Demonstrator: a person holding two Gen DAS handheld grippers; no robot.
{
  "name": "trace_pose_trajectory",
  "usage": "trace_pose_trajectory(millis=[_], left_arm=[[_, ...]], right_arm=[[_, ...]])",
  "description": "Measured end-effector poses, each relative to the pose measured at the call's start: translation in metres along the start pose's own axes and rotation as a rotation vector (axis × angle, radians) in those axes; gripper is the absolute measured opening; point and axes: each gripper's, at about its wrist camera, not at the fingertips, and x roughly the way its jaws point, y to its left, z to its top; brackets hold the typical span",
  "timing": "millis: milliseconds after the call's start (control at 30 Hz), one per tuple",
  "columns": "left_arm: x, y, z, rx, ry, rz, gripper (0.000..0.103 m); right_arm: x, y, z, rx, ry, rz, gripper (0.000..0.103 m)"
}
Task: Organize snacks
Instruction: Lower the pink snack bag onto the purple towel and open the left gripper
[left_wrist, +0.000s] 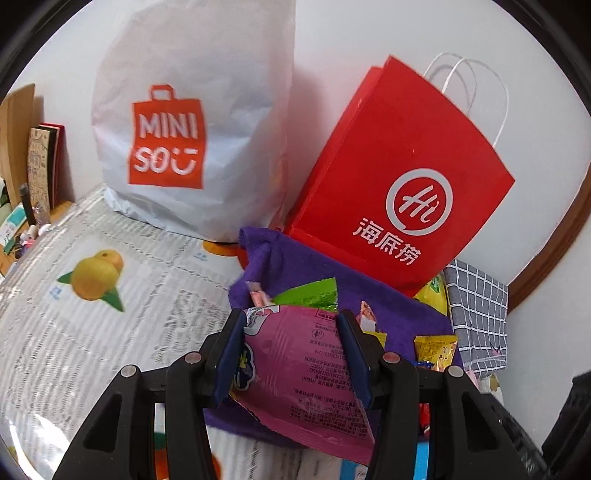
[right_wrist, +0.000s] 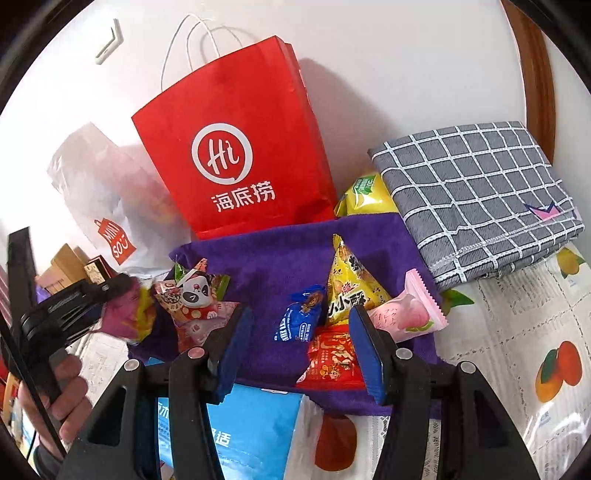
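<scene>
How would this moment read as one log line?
left hand-held gripper: shut on pink foil snack packet | right hand-held gripper: open above purple cloth

- The pink snack packet is glossy plastic film.
- The purple cloth is matt and fuzzy.
- The red bag is smooth matt paper with twisted white cord handles.
- The white Miniso bag is thin crinkled plastic.
- The grey checked fabric is woven and stitched.

purple cloth, red bag, grey checked fabric
</scene>
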Motion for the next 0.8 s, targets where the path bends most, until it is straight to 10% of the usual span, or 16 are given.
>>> trace_pose_trajectory(millis=[500, 633, 800], left_arm=[[0.036, -0.027, -0.008, -0.013, 0.055, -0.108, 0.049], [0.034, -0.026, -0.005, 0.013, 0.073, -0.136, 0.069], [0.017, -0.017, -0.003, 0.028, 0.027, -0.12, 0.071]], right_arm=[[0.0, -0.01, 0.0, 0.048, 0.018, 0.005, 0.055], [0.002, -0.01, 0.0, 0.049, 0.024, 0.008, 0.055], [0.003, -0.004, -0.002, 0.018, 0.023, 0.005, 0.055]])
